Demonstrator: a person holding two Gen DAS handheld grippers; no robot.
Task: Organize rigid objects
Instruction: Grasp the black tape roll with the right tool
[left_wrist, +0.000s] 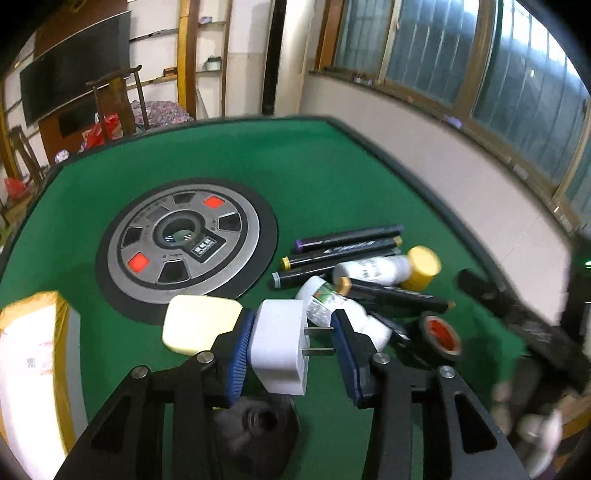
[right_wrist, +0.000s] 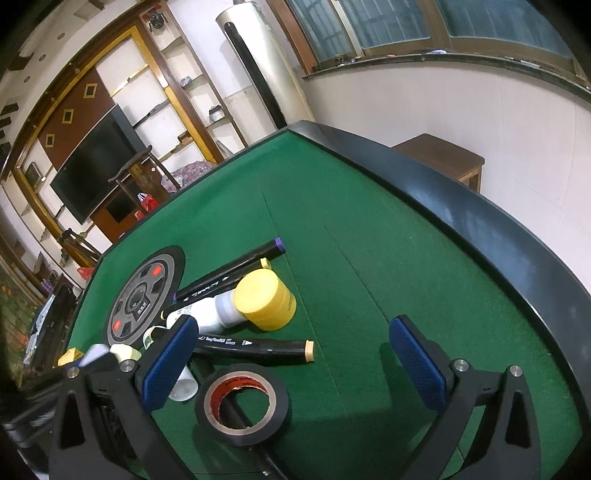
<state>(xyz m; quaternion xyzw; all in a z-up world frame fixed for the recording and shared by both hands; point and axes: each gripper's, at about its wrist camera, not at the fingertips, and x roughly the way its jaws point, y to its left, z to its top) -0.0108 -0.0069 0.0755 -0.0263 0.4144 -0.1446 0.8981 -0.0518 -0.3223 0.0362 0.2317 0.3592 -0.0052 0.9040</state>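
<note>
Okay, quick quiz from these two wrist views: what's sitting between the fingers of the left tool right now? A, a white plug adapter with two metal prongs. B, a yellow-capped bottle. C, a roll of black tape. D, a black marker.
A: in the left wrist view the left tool has the white plug adapter between its blue pads, prongs pointing toward the right pad; the black tape roll lies on the green table.
</note>
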